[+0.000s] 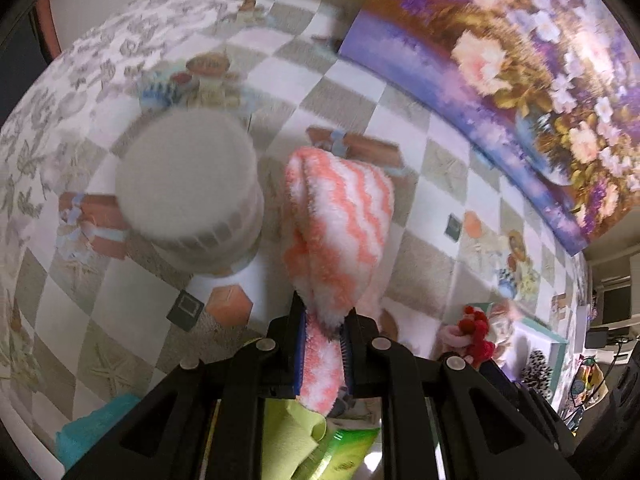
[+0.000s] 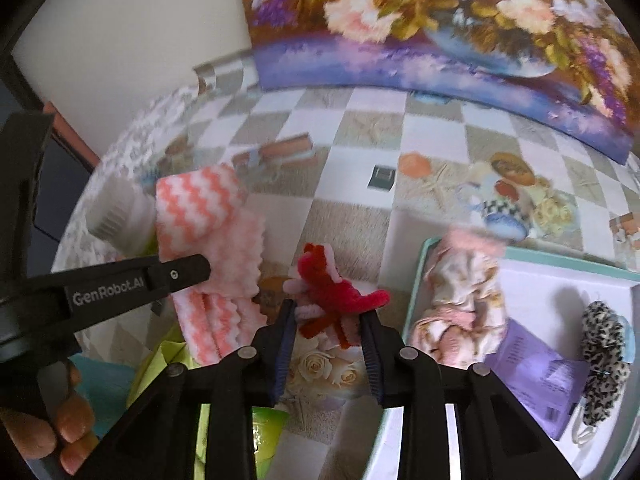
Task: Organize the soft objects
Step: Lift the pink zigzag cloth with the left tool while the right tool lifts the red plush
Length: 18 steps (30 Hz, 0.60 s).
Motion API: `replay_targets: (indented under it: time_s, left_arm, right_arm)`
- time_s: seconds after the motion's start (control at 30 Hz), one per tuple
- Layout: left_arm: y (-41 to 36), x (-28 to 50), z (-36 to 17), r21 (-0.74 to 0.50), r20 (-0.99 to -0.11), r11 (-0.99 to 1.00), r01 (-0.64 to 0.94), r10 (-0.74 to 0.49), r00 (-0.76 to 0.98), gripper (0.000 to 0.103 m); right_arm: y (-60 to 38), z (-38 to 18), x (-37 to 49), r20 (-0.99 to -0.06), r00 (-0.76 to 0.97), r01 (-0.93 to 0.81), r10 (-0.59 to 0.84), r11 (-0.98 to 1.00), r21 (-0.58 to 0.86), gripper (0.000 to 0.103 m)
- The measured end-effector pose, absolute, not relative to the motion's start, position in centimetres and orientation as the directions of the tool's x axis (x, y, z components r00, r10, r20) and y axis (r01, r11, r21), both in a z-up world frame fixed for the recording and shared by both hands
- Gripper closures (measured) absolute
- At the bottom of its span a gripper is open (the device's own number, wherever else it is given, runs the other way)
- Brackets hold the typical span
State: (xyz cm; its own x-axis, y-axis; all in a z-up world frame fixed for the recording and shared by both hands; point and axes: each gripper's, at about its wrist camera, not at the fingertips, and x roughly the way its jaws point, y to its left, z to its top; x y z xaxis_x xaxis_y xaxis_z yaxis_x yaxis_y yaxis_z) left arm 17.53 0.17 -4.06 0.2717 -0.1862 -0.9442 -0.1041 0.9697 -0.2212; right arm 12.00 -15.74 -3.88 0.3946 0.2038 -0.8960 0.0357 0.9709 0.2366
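Now the left gripper (image 1: 325, 344) pinches the striped cloth (image 1: 340, 216); the right gripper (image 2: 329, 316) clamps the red toy (image 2: 332, 284); keep both grips firm.

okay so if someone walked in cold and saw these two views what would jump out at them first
The fluffy orange-and-white striped cloth, clamped in the left gripper and held above the checkered table. Next, the red and pink fuzzy scrunchie between the right gripper's fingers, beside the teal-rimmed box. Behind everything stands a large floral painting.
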Motion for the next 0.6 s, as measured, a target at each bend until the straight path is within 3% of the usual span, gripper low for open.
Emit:
replay_targets:
  time_s: [0.23, 0.6]
  left_arm:
    - [-0.1, 16.5, 1.6, -0.274, -0.887, 0.961, -0.046, -0.235, 0.397, 0.088]
    - [-3.7, 13.4, 7.7, -0.283, -0.819, 0.952, 0.113, -0.302, 0.488, 0.088]
  right_arm:
    - [-17.6, -0.2, 11.6, -0.862, 0.467, 0.085, 0.196, 0.961, 0.265, 0.07]
    - [-24.8, 2.4, 7.8, -0.886, 0.462, 0.318, 0.045, 0.924, 0.213, 0.07]
